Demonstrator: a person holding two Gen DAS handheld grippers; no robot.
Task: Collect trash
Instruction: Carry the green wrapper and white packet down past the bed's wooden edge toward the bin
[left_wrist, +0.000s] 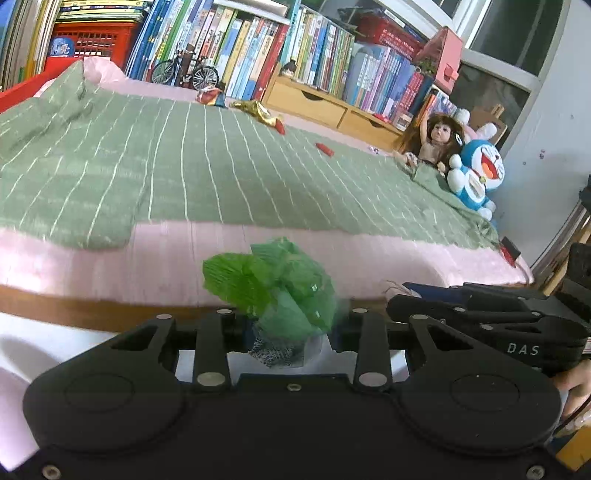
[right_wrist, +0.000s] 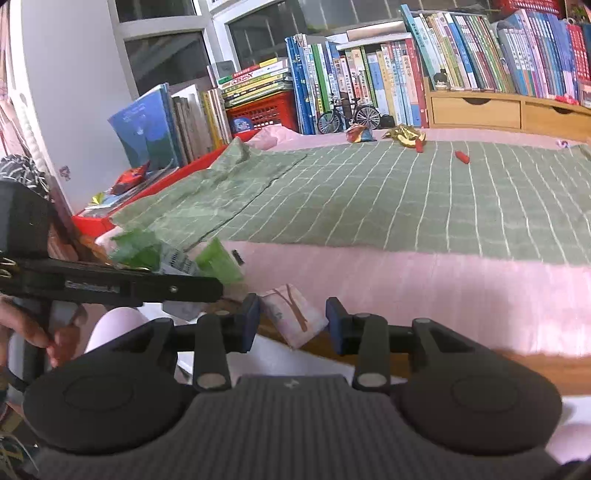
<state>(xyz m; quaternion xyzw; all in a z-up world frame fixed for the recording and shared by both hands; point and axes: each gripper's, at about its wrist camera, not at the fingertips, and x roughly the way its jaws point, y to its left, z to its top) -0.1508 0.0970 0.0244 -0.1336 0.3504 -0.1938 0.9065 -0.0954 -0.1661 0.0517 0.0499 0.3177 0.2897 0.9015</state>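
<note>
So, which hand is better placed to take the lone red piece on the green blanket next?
Right, probably: the red piece lies to the right of both tools. But the right tool holds a pink packet and the left tool a green wrapper, so unload first.

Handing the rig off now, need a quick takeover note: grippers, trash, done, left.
Left gripper: shut on a crumpled green wrapper.
Right gripper: a small pink packet sits between the fingers; whether they grip it is unclear.
Both are at the near bed edge.
Left on the green blanket, far side: gold wrapper, red-blue wrapper, two small red pieces.
No bin in view.
</note>
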